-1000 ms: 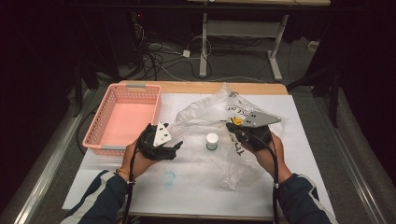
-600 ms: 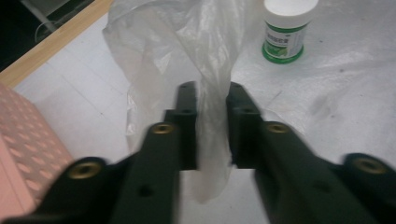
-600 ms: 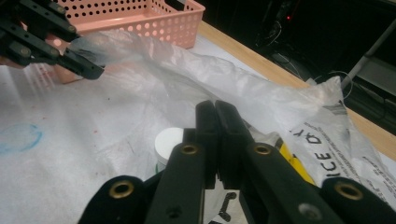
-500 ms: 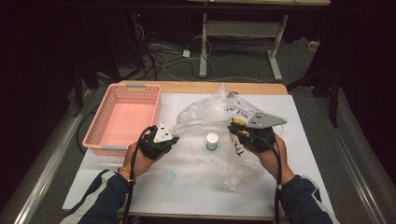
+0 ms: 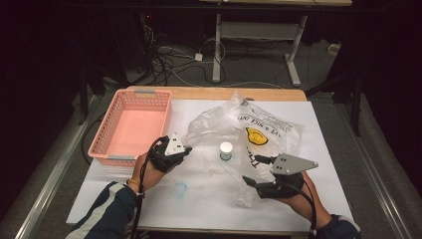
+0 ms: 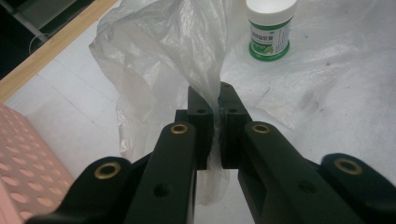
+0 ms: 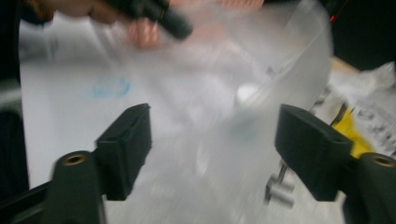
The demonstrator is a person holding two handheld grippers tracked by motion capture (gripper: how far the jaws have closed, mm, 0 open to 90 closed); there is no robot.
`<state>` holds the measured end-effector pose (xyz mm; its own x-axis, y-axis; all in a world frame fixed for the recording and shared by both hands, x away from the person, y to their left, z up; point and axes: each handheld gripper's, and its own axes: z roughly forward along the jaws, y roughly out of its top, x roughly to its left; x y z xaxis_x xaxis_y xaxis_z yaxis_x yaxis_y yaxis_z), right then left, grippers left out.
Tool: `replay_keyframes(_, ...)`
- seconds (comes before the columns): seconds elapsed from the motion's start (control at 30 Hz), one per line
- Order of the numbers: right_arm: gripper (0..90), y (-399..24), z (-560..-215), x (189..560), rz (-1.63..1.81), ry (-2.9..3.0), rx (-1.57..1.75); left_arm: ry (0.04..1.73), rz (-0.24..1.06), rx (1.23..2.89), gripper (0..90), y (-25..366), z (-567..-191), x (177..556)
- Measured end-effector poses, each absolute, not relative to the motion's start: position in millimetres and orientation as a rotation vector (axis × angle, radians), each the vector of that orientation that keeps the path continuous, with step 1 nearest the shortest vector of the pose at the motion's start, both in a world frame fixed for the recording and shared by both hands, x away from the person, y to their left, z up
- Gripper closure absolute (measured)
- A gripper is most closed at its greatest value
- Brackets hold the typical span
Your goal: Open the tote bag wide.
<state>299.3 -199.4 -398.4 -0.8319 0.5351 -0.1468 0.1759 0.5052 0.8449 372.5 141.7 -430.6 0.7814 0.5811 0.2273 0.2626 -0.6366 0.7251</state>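
Observation:
A crumpled clear plastic bag (image 5: 249, 127) with a yellow print lies across the white table top. A small white-capped bottle (image 5: 226, 150) with a green label stands inside it. My left gripper (image 5: 187, 148) is shut on the bag's left edge; in the left gripper view the film (image 6: 187, 51) rises from between its pressed jaws, and the bottle (image 6: 271, 28) stands beyond. My right gripper (image 5: 251, 171) sits at the bag's near right part; its jaws have just been opening and stand wide. The blurred right gripper view (image 7: 215, 140) has loose film (image 7: 280, 70) across the gap, not pinched.
An empty pink basket (image 5: 102, 134) stands at the table's left, close to my left hand. A faint blue ring mark (image 5: 180, 190) is on the white sheet near the front edge. Cables and table legs lie on the dark floor beyond the far edge.
My left gripper's jaws have closed on the bag's left edge. My right gripper has let go of the bag by the yellow print, opened, and moved nearer and slightly down.

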Motion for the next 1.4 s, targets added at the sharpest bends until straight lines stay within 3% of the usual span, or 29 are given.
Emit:
replay_keyframes(0.2, 27.5, -207.5, -433.8, 299.0, 1.093, 2.477, 0.574, 0.631, 0.624, 2.273, 84.1, 141.5, -431.7, 373.4)
replay_keyframes(0.4, 60.4, -210.3, -461.9, 322.5, 0.908, 2.610, 0.601, 0.629, 0.643, 2.260, 84.1, 142.6, -430.1, 372.7)
replay_keyframes(0.43, 60.4, -210.3, -461.9, 322.5, 0.908, 2.610, 0.601, 0.629, 0.643, 2.260, 84.1, 142.6, -430.1, 372.7)
replay_keyframes(0.5, 75.0, -211.2, -468.2, 327.5, 0.907, 2.642, 0.646, 0.630, 0.644, 2.257, 84.1, 142.8, -430.1, 373.0)
replay_keyframes(0.6, 85.7, -210.4, -466.9, 328.5, 0.885, 2.627, 0.651, 0.628, 0.641, 2.256, 84.1, 142.8, -429.9, 372.6)
replay_keyframes(1.4, 89.7, -226.9, -417.4, 334.2, 1.175, 2.329, 0.696, 0.658, 0.712, 2.190, 84.2, 161.7, -413.1, 377.9)
